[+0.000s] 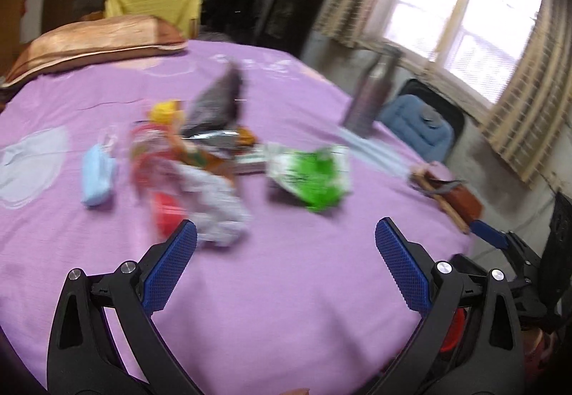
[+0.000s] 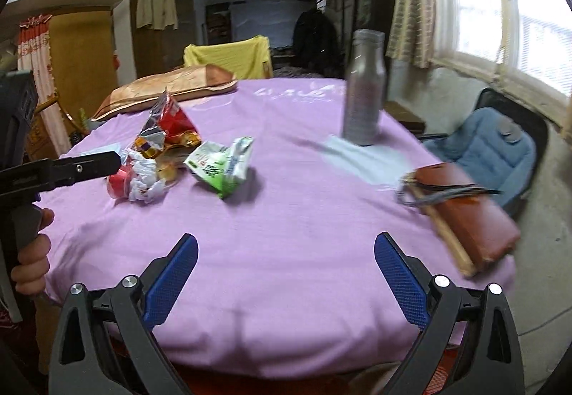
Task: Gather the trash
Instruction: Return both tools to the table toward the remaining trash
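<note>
Both grippers hover over the near part of a bed (image 2: 286, 252) with a purple sheet, where bare sheet leaves open room. The left gripper (image 1: 286, 244) and right gripper (image 2: 286, 252) each have fingers spread wide, holding nothing. The trash pile (image 2: 157, 159) lies mid-bed left, with a green wrapper (image 2: 221, 166) beside it. A brown wallet (image 2: 472, 216) sits at the right edge, behind it a bottle (image 2: 364, 87). Only the left view shows a blue mask (image 1: 96, 176).
</note>
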